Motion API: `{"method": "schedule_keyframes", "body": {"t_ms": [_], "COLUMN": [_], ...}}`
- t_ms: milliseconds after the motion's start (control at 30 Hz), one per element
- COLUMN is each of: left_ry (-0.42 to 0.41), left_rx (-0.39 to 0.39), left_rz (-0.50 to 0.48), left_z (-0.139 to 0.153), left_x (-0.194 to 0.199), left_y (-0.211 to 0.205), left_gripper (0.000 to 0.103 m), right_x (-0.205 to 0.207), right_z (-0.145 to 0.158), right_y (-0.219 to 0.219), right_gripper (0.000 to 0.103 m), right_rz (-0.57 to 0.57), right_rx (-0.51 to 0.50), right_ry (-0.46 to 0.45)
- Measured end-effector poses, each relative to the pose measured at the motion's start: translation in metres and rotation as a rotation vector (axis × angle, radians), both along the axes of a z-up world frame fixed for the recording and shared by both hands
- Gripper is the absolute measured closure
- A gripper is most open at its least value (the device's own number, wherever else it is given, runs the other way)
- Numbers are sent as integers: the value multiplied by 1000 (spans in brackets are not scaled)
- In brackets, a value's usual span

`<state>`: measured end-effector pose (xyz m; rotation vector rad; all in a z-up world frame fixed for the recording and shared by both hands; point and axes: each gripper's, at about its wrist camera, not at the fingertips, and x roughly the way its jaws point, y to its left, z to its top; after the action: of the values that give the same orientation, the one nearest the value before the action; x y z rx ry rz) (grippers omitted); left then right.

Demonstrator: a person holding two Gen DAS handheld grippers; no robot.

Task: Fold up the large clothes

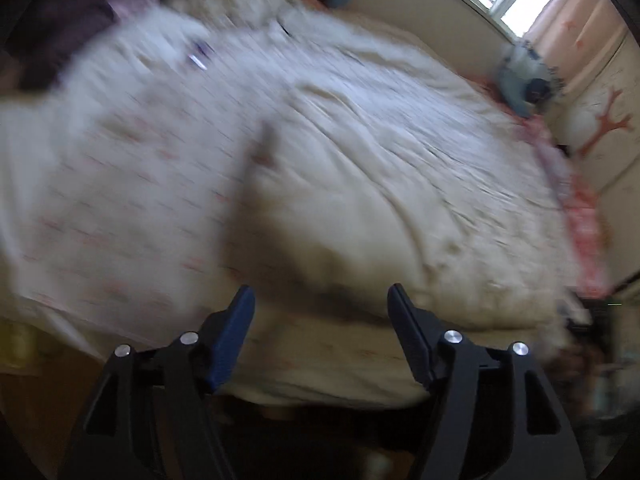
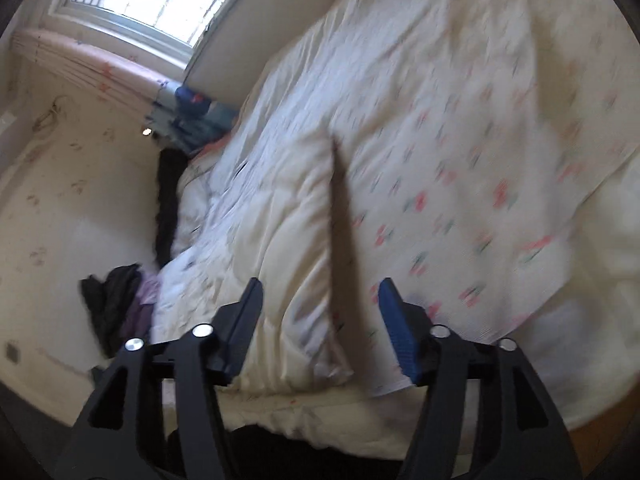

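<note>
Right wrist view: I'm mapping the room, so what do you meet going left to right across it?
Cream wall → dark clothes heap on the floor → plain cream quilt → shadowed fold → floral-print fabric. The open right gripper hangs in front, holding nothing.

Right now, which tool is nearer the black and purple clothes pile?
Right, likely. The pile lies just beside the right tool; the left tool is over the cream quilt, no pile clearly in view.
</note>
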<state>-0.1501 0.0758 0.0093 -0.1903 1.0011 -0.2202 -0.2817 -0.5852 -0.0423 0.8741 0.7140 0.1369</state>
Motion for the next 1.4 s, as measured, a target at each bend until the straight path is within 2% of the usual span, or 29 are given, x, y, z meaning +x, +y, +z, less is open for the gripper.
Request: {"method": "schedule_keyframes", "body": {"t_ms": [67,100,133,200,267,400,467,500,533,567,600,633,667,767,867,933,967,1033,1100,1200,1300,1400], "left_ry": [-71,-113,-159,-256,-319,-377,-369,-343,-303,-249,-158,-110,-83,-148,-156,-145,-139,-123,-121,-120,-122,-123], "left_rx": [22,23,22,9,-18,-39,-2,17,27,27,8,-25,-50,-26,-10,-4,-2,-13,-11,-6,-5,0], "left_rz": [30,31,21,-26,-78,-126,-127,-126,-119,-105,-86,-77,-68,-79,-71,-68,-69,-71,-71,-74,-74,-74], "left_z": [13,20,26,36,43,42,29,17,2,-19,-49,-68,-74,-56,-52,-54,-56,-61,-61,-63,-61,-62], "left_x": [-2,1,5,20,36,95,121,132,140,147,155,156,157,150,145,147,149,154,155,154,154,153], "left_y": [0,-7,-17,-45,-74,-128,-144,-150,-148,-143,-134,-126,-124,-127,-129,-129,-129,-130,-130,-131,-131,-132], "left_gripper": [36,34,28,20,19,19,19,19,19,19,19,19,19,19,19,19,19,18,18,18,18,18], "right_x": [5,13,26,62,102,183,218,236,250,257,258,258,259,261,254,256,259,282,283,278,265,275], "right_z": [30,43,56,74,79,65,39,13,-12,-31,-36,-35,-34,-23,15,25,20,-28,-30,-9,33,50], "right_y": [4,11,26,60,86,115,114,115,115,114,109,106,105,108,118,123,123,121,111,117,150,199], "right_gripper": [36,29,21,17,17,17,17,15,10,9,8,7,7,7,7,7,7,6,6,6,6,6], "right_rz": [1,20,54,138,182,155,144,151,166,175,169,172,182,203,173,150,153,212,193,168,202,294], "right_rx": [-116,-163,-231,-368,-472,-572,-587,-605,-610,-595,-569,-548,-538,-577,-621,-628,-629,-610,-549,-609,-611,-645], "right_ry": [-42,-60,-71,-86,-84,-29,43,124,190,212,198,191,189,212,113,79,91,241,236,239,101,46]}}
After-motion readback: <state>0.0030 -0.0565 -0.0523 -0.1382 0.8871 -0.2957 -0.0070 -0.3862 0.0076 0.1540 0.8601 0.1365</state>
